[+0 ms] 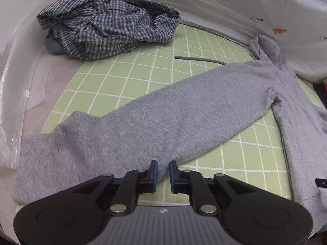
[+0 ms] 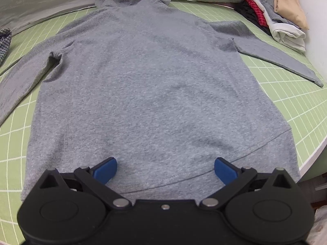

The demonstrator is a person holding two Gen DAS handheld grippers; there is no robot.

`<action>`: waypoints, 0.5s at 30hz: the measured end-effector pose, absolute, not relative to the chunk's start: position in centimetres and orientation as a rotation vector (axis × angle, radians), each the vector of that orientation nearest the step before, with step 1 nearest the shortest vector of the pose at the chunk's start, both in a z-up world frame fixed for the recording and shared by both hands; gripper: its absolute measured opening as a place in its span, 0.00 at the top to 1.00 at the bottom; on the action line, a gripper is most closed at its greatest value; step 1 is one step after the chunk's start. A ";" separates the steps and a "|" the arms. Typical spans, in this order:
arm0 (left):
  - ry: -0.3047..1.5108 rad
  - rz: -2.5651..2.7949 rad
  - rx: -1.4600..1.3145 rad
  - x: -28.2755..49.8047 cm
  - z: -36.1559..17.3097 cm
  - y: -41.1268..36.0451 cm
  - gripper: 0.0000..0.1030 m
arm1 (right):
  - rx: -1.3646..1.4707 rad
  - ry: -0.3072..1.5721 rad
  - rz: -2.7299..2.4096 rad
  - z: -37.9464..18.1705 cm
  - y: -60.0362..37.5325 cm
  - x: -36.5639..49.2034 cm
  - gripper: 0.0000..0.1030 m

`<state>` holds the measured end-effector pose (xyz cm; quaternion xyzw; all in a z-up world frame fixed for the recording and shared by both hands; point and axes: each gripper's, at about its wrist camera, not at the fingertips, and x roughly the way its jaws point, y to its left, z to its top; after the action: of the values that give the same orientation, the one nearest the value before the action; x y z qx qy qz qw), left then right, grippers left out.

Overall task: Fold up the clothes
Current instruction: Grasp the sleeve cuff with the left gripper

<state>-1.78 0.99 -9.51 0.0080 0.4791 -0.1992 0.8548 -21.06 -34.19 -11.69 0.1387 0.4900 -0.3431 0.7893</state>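
Across the green grid-lined cutting mat (image 2: 286, 106) lies the grey knitted high-neck sweater (image 2: 143, 81), spread flat with its collar toward the far edge and its hem toward me. Its long left sleeve (image 1: 163, 118) stretches slantwise from the shoulder down to the mat's left edge, cuff hanging just past it. My left gripper (image 1: 163, 171) sits over that sleeve's near edge, roughly midway along it, blue pads only a narrow gap apart with nothing caught between them. My right gripper (image 2: 165, 168) hovers at the hem with its pads spread wide and holding nothing. I judge the left is the nearer tool for folding that sleeve inward across the body. At the far left corner rests a crumpled blue checked shirt (image 1: 110, 24); folded garments (image 2: 276, 14) sit at the far right.
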 end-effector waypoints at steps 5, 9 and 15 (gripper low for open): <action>0.916 -0.316 -0.088 -2.1 -7.2 3.9 0.60 | 0.289 1.052 -0.724 -11.8 -34.0 -20.6 0.00; 0.864 -0.082 -0.140 -2.0 -6.3 7.0 0.50 | 0.286 1.048 -0.716 -11.9 -33.8 -20.3 0.00; 0.991 0.167 -0.164 -1.1 -9.8 11.1 0.35 | 0.288 1.040 -0.711 -12.0 -33.8 -20.4 0.00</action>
<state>-1.09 11.10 -9.81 -0.0786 0.4744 0.0799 0.8732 -20.37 -33.81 -11.97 0.1342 0.4847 -0.3312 0.7984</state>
